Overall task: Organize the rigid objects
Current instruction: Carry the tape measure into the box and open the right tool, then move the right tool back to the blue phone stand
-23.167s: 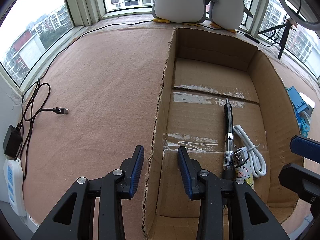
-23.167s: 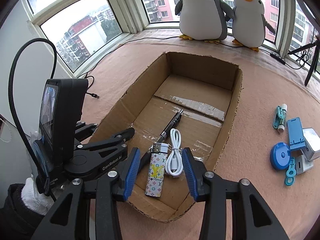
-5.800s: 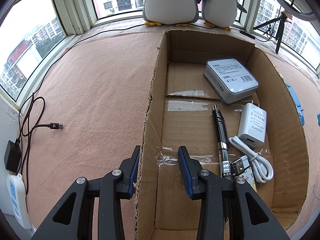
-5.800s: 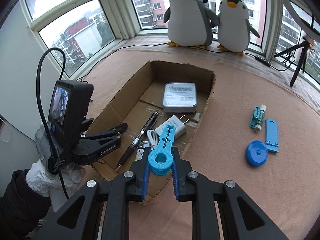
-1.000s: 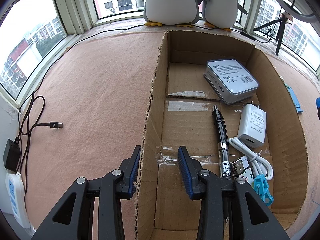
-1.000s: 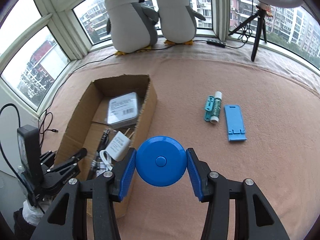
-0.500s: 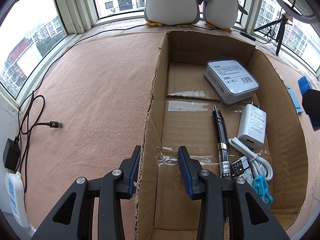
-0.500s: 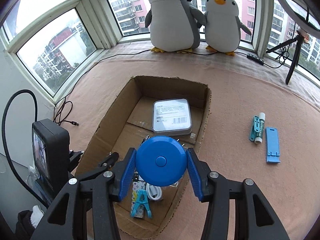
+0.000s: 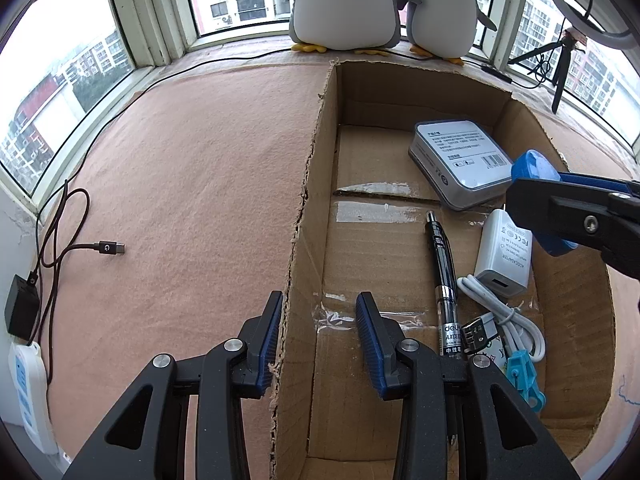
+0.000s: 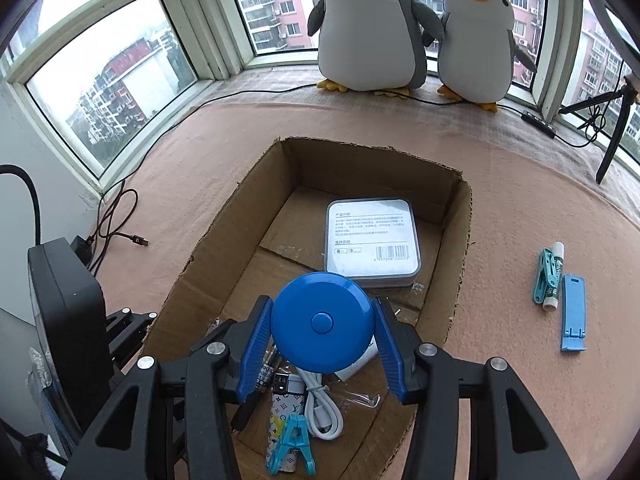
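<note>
My right gripper is shut on a round blue tape measure and holds it above the open cardboard box; it also shows in the left wrist view. In the box lie a grey tin, a white charger, a black pen, a white cable, a patterned lighter and a blue clip. My left gripper is open and straddles the box's left wall.
On the pink mat right of the box lie a teal clip, a white glue stick and a blue phone stand. Two plush penguins stand at the window. A black cable and power strip lie left.
My right gripper has carried the blue tape measure forward and lower over the box, above the charger and cable. The left gripper has not moved.
</note>
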A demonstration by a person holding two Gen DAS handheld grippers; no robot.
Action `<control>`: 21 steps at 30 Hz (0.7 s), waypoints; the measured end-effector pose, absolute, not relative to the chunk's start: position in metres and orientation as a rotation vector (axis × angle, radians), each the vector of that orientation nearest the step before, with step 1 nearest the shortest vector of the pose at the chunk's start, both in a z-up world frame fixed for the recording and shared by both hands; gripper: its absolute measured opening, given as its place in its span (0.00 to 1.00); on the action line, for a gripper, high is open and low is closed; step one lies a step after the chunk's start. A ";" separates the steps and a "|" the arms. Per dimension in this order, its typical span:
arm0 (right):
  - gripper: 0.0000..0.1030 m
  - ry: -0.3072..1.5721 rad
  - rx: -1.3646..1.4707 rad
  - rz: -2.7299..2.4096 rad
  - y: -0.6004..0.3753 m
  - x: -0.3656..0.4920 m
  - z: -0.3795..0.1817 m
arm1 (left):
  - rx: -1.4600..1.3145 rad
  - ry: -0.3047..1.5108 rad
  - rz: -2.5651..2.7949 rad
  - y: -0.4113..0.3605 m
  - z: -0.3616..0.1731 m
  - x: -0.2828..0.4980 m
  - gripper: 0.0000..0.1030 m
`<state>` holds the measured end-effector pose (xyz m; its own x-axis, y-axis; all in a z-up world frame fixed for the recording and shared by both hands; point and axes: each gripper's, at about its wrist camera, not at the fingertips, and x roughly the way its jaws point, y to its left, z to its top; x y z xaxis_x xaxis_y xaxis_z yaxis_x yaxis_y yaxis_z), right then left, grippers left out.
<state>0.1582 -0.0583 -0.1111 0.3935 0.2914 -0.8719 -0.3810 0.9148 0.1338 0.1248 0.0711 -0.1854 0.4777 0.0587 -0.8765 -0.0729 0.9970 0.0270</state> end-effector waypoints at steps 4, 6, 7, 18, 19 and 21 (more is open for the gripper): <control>0.45 1.106 -0.112 0.433 -0.055 0.160 -0.118 | -0.016 1.069 0.080 0.071 -0.185 0.125 0.38; 0.50 1.116 -0.120 0.436 -0.054 0.161 -0.121 | -0.016 1.070 0.081 0.071 -0.185 0.125 0.38; 0.52 1.114 -0.125 0.429 -0.054 0.160 -0.122 | -0.015 1.069 0.080 0.071 -0.186 0.125 0.38; 0.57 1.110 -0.105 0.412 -0.066 0.161 -0.118 | -0.013 1.068 0.082 0.070 -0.186 0.125 0.38; 0.57 1.108 -0.102 0.411 -0.068 0.161 -0.117 | -0.013 1.068 0.082 0.070 -0.186 0.125 0.38; 0.57 1.104 -0.097 0.409 -0.071 0.160 -0.115 | -0.012 1.068 0.082 0.070 -0.186 0.125 0.38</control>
<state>0.1602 -0.0714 -0.1149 0.3842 0.2725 -0.8821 -0.3679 0.9215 0.1244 0.1254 0.0699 -0.1864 0.4791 0.0617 -0.8756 -0.0732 0.9969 0.0302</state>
